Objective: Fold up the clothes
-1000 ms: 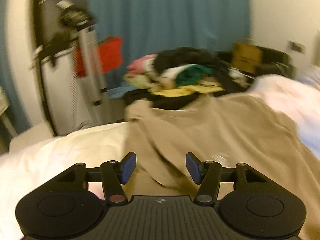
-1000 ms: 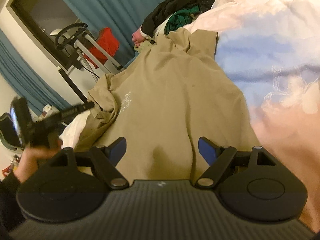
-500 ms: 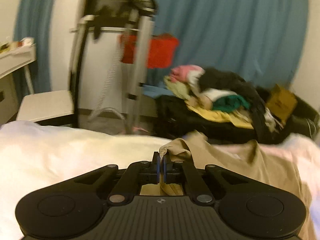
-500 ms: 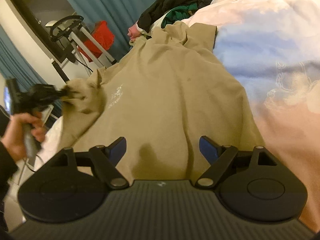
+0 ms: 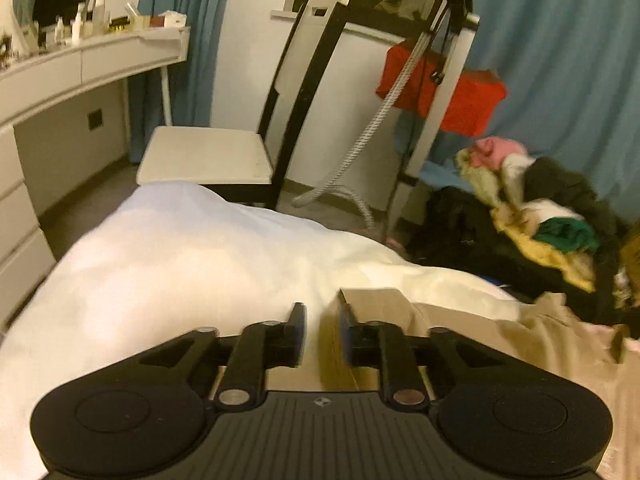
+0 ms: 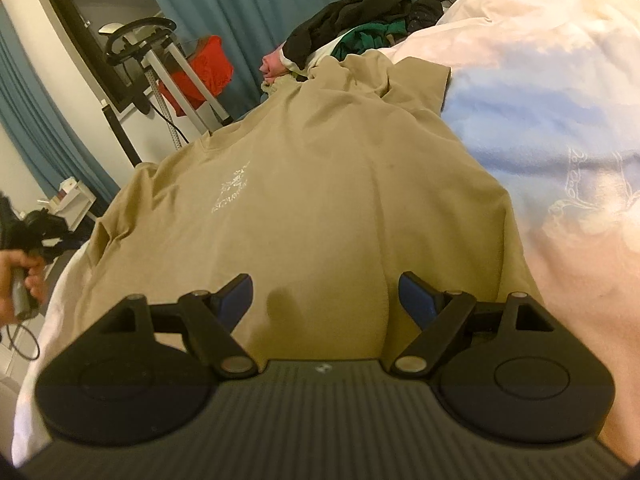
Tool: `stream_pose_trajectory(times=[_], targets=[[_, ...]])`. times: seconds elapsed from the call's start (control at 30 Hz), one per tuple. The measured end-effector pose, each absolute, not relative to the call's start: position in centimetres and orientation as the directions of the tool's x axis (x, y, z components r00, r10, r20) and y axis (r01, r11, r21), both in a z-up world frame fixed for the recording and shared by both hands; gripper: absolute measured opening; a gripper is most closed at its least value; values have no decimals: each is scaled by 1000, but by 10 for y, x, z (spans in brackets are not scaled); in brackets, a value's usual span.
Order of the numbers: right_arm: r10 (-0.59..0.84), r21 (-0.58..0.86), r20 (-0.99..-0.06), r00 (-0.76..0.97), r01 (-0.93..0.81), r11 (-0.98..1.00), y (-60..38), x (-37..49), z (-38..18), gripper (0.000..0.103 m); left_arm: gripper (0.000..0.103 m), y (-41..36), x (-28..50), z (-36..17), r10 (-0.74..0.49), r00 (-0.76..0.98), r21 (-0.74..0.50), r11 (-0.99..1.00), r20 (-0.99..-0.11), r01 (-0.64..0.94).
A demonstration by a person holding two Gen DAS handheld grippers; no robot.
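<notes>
My right view alone shows the whole tan T-shirt [image 6: 320,184] spread flat on the bed [image 6: 560,128], pale print on its chest; my right hand-held gripper [image 6: 326,294] hovers released over its hem. My left view catches only a sleeve corner: my left hand-held gripper [image 5: 322,322] is opening, soft cloth between its blue pads, no longer pinched. Beyond stand a white chair [image 5: 208,156], a red bag [image 5: 444,96] and a rumpled clothes heap [image 5: 536,208]
</notes>
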State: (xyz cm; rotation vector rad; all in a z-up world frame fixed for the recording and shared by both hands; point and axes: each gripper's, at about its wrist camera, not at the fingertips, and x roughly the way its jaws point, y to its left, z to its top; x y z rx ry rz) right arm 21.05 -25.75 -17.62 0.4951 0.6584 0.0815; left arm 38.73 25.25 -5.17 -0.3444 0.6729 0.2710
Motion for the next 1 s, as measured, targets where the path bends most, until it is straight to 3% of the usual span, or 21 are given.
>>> stream_pose_trajectory(times=[0.03, 0.2, 0.33, 0.5, 0.67, 0.7, 1.0], targets=[[226, 465, -566, 793, 81, 882, -257, 211, -176, 83, 49, 256, 380, -51, 119, 759, -247, 904, -640, -350], [224, 459, -566, 793, 78, 885, -254, 211, -175, 83, 60, 251, 328, -59, -68, 755, -462, 825, -652, -326], [224, 458, -567, 793, 78, 885, -252, 210, -175, 83, 60, 230, 310, -78, -193, 747, -574, 765, -636, -291], [227, 456, -567, 792, 73, 887, -250, 208, -174, 83, 56, 212, 316, -100, -163, 756, -591, 733, -633, -337], [233, 465, -568, 789, 74, 882, -249, 209, -173, 83, 22, 208, 331, -113, -142, 740, -568, 739, -657, -362], [234, 467, -569, 788, 76, 881, -249, 209, -173, 83, 11, 208, 330, -111, -152, 744, -571, 744, -651, -347], [234, 472, -570, 788, 81, 878, -248, 210, -173, 83, 6, 249, 313, -68, -192, 701, -549, 769, -687, -328]])
